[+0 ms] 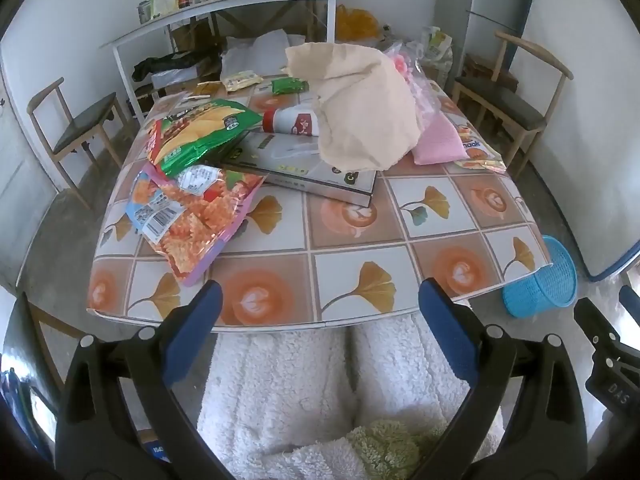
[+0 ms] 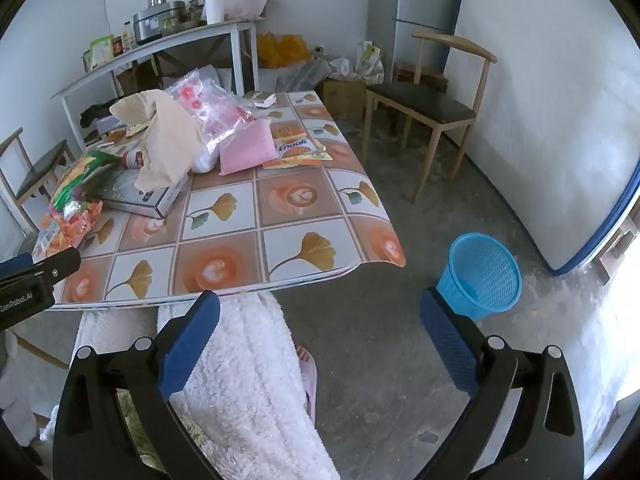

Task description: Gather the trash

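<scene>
Snack wrappers lie on the patterned table [image 1: 352,256]: an orange snack bag [image 1: 192,216] and a green chip bag [image 1: 196,132] at the left, a flat box [image 1: 304,164], a crumpled beige bag [image 1: 360,112] and a pink pack [image 1: 440,140]. A blue mesh bin [image 2: 480,276] stands on the floor right of the table. My left gripper [image 1: 320,300] hangs open before the table's near edge, holding nothing. My right gripper [image 2: 320,312] is open too, over the floor beside the bin. In the right wrist view I also see the orange snack bag [image 2: 68,228], the beige bag [image 2: 168,140] and the pink pack [image 2: 248,152].
A person's legs in white fluffy trousers [image 1: 304,392] sit under the table's near edge. Wooden chairs stand at the left [image 1: 76,128] and the right [image 2: 432,108]. A white shelf table [image 1: 224,8] with kitchen things lines the back wall.
</scene>
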Demonstrator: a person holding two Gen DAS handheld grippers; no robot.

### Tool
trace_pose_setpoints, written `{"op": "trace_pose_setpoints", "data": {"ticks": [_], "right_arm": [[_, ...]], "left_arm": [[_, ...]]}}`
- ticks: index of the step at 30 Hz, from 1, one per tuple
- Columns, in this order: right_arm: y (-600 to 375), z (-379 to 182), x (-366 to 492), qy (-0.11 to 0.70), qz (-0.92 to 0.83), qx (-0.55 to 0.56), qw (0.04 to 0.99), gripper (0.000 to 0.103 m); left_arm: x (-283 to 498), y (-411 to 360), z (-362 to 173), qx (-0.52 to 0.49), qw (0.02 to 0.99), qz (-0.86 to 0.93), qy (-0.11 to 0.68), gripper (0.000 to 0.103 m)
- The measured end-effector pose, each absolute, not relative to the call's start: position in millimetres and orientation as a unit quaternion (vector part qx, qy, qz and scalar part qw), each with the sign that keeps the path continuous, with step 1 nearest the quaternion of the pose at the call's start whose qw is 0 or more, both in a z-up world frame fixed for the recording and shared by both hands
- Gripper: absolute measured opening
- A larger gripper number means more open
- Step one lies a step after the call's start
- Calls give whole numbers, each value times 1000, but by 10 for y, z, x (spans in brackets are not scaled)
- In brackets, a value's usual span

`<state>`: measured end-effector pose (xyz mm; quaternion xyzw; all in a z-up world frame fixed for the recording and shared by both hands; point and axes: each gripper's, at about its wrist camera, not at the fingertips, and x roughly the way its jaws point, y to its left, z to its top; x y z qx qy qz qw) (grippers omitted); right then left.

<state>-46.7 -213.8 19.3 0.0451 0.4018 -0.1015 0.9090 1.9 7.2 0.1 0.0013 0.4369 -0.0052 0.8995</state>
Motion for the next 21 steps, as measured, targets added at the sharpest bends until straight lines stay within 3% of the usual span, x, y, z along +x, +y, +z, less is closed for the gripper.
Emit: {"op": "trace_pose_setpoints", "data": {"ticks": [21], "right_arm": [[-2121,214,-490,397,-100,41,911,97]], "left_arm": [[-17,140,0,-3,900,0,436,94]]}}
